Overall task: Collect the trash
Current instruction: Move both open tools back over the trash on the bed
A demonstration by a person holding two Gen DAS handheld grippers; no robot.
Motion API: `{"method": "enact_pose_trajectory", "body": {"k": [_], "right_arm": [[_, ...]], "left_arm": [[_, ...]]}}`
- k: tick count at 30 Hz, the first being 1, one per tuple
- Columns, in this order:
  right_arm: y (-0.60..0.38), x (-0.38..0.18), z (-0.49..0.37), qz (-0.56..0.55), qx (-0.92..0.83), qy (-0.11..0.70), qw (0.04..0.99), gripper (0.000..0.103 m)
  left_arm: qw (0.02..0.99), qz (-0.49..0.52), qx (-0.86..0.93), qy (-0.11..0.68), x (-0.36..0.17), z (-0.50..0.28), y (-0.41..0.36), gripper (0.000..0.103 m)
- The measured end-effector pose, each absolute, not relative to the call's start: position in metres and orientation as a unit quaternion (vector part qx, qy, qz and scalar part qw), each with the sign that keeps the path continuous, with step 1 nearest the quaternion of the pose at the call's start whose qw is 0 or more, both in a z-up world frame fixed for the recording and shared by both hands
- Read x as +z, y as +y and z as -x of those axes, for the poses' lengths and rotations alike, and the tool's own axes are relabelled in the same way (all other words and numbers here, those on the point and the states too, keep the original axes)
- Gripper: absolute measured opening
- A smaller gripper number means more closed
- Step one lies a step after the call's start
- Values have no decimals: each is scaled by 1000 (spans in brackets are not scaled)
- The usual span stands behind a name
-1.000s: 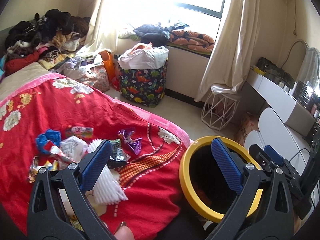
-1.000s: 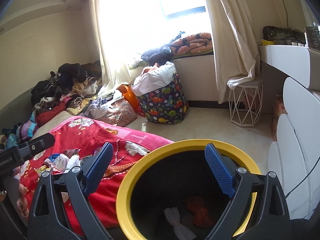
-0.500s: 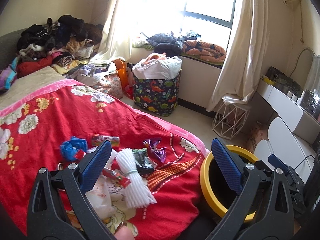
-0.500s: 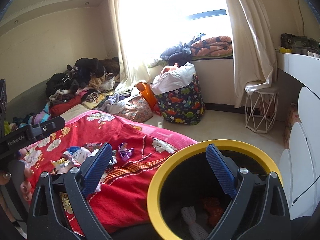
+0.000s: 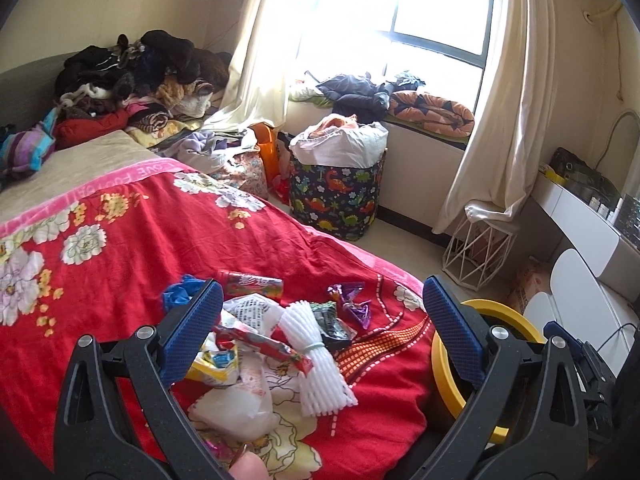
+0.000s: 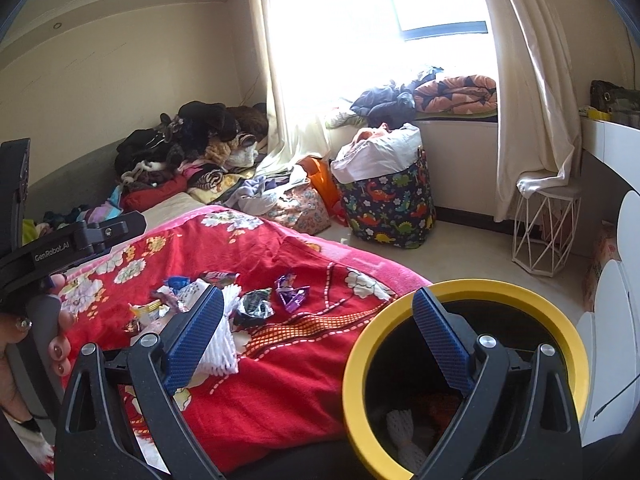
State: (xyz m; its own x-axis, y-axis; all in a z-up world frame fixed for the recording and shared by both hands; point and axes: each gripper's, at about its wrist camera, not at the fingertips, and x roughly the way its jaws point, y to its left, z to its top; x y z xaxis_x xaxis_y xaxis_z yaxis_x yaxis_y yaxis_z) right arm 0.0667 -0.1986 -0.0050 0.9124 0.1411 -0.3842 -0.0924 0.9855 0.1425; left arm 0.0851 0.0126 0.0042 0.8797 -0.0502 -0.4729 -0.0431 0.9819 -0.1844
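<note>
I've swung both empty, spread hand-held grippers back from the bin [image 6: 464,292]; next, left hand-held gripper [image 5: 320,332] takes foam netting [image 5: 316,364], lower centre.

Dinosaur-print hamper [image 5: 336,196] beside wire stool [image 5: 478,250].

Both grippers are pulling back from the yellow-rimmed bin [image 6: 464,364]; the left gripper [image 5: 320,340] now hangs wide open over the litter pile [image 5: 272,340] near the bed's foot edge.
</note>
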Motion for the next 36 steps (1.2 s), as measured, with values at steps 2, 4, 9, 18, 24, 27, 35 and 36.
{"method": "enact_pose_trajectory", "body": {"k": [2,4,9,18,24,27,35,36], "right_arm": [[-195,-6,-67,-57,66,202,976,93],[-188,-6,-67,-52,73,204,975,93],[-173,-7,-69,-38,92,211,972,93],[-138,-17,-81,-13,128,243,962,93],[-119,-31,-92,-5,141,269,953,93],[-112,-38,-98,-1,141,281,949,93],[-103,-58,-112,9,138,309,941,93],[-102,-60,-114,9,138,312,940,93]], "left_arm": [[964,99,2,245,4,-84,18,92],[964,103,7,245,4,-84,24,92],[962,110,22,247,1,-79,40,92],[954,122,49,268,-11,-72,75,92],[947,126,57,289,-26,-68,94,92],[943,126,54,303,-34,-69,98,92],[936,128,48,326,-54,-74,100,92],[935,128,46,328,-56,-75,100,92]]}}
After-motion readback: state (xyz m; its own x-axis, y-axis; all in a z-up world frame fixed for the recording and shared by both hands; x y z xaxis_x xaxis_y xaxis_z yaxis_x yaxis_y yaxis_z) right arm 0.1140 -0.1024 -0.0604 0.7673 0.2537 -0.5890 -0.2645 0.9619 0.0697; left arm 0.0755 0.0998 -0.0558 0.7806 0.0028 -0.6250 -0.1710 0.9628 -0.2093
